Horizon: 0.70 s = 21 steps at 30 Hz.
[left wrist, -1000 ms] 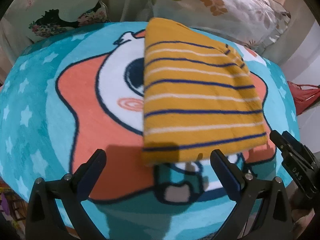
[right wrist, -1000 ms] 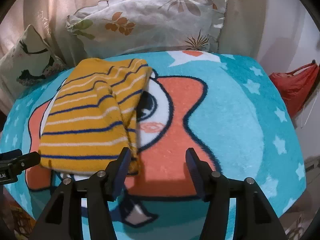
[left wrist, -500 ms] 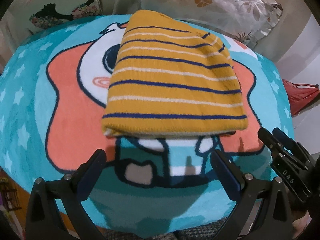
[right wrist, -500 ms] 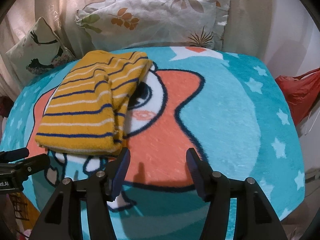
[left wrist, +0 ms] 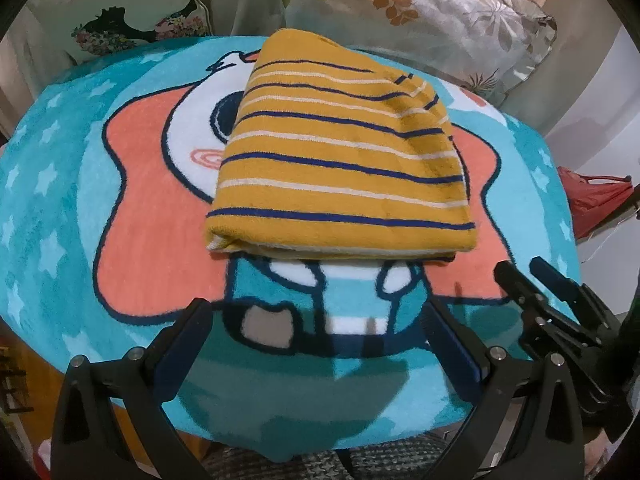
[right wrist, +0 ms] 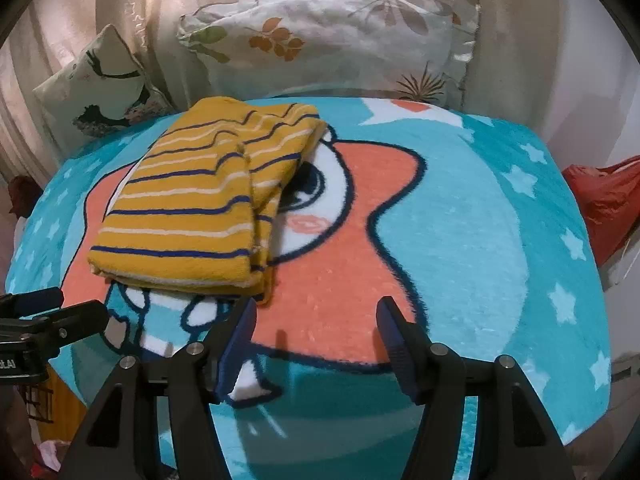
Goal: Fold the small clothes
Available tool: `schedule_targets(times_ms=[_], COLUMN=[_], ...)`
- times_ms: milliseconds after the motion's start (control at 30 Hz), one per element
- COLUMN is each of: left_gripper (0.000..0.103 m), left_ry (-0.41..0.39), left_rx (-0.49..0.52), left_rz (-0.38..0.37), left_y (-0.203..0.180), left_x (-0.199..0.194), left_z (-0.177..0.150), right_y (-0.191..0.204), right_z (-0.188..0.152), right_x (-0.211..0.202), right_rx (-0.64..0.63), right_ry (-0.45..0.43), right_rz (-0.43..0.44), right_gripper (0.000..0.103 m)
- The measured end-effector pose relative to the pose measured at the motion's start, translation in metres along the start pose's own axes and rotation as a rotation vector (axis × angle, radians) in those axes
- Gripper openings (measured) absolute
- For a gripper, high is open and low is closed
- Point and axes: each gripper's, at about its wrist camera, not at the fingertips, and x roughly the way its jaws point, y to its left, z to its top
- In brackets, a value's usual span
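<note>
A mustard-yellow garment with navy and cream stripes (left wrist: pixel 340 160) lies folded into a thick rectangle on the teal cartoon blanket (left wrist: pixel 72 184). In the right wrist view the same folded garment (right wrist: pixel 192 216) sits at the left of the blanket (right wrist: pixel 460 220). My left gripper (left wrist: pixel 316 320) hangs open above the blanket's near edge, short of the garment's front fold, with nothing between its fingers. My right gripper (right wrist: pixel 316 316) is off the garment's near right corner, its jaws opening and empty. The right gripper (left wrist: pixel 536 284) shows at the left view's right edge, the left gripper (right wrist: pixel 48 312) at the right view's left edge.
Two floral pillows (right wrist: pixel 328 32) (right wrist: pixel 96 88) lean against the curtain at the back. A red bag (right wrist: pixel 604 204) hangs past the blanket's right side. The blanket's front edge (left wrist: pixel 304 440) drops off near my grippers.
Both grippers have backed away toward the blanket's near edge, leaving the folded garment farther ahead. The left view slid sideways so the garment now sits centred. The right jaws widened a little.
</note>
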Motion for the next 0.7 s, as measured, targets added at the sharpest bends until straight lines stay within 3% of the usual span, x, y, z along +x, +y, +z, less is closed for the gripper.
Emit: schedule_targets(times_ms=[133, 700], left_gripper=[0.103, 0.103], left_ry=[0.003, 0.053], left_rx=[-0.019, 0.019], left_rz=[-0.021, 0.016], left_y=[0.002, -0.014], left_x=[-0.001, 0.016], left_z=[0.0, -0.001], right_y=[0.003, -0.013], right_z=[0.001, -0.002], right_x=[0.0, 0.006], right_rx=[-0.009, 0.025], right_ry=[-0.006, 0.011], right_rz=[0.009, 0.003], right_gripper=[0.067, 0.068])
